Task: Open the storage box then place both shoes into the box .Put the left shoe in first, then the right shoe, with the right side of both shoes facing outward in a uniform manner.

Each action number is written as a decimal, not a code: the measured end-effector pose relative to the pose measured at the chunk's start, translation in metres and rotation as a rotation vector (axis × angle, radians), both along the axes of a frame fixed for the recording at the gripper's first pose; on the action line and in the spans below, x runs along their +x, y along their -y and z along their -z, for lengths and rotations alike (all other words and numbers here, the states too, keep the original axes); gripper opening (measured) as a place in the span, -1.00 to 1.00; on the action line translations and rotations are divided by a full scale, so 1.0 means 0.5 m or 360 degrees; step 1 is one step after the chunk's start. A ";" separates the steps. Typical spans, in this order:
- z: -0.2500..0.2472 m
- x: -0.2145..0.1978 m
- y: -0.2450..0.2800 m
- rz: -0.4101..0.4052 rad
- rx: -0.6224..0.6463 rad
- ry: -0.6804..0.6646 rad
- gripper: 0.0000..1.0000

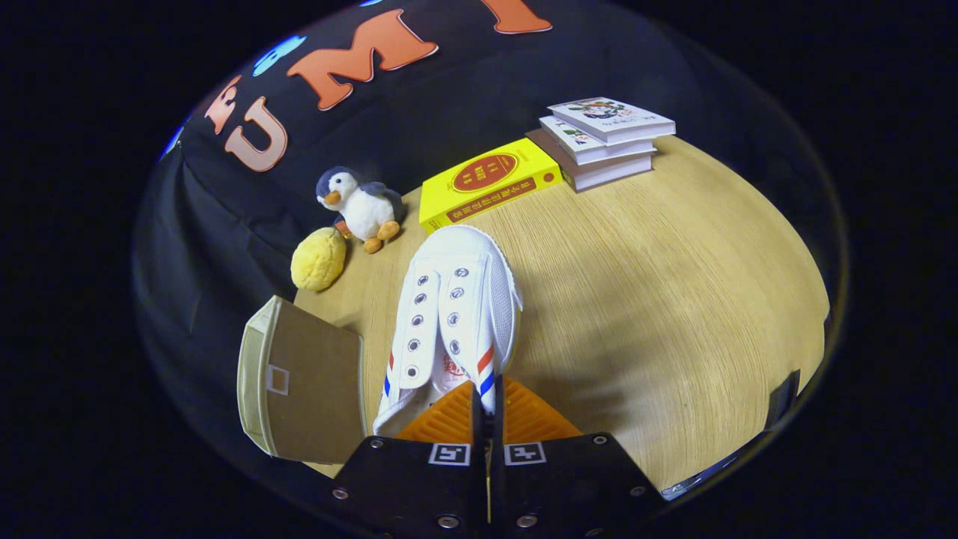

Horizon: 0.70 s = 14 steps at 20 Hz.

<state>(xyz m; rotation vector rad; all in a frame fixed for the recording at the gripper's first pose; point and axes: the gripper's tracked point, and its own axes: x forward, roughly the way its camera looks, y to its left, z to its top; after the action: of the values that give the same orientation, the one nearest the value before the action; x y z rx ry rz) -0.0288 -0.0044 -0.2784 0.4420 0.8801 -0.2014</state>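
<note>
A wooden table (658, 299) fills the middle and right of the frame, with black cloth behind it. At upper left a plush penguin (361, 206) sits by the table's edge, and a yellow sponge-like ball (319, 258) lies just below it, touching or nearly so. Towards the top, a yellow book (486, 183) lies flat, and right of it stands a stack of three books (602, 138).

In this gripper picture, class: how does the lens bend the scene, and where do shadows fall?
Gripper view: fisheye distortion curves the table edge; the shoe, pinched by the gripper, looks stretched; a soft shadow lies right of the shoe; the books stay sharp; no strong glare.
</note>
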 end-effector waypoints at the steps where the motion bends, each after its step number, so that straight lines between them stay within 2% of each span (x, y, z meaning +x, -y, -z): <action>1: -0.019 0.008 -0.009 -0.0013 -0.0014 0.0016 -0.95; 6: -0.090 0.039 -0.074 -0.0084 -0.0043 0.0082 -0.94; 14: -0.179 0.077 -0.274 -0.0324 -0.0002 0.0134 -0.94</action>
<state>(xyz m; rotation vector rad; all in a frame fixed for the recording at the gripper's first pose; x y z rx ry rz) 0.0095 0.1327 -0.1891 0.3546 0.8362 0.0038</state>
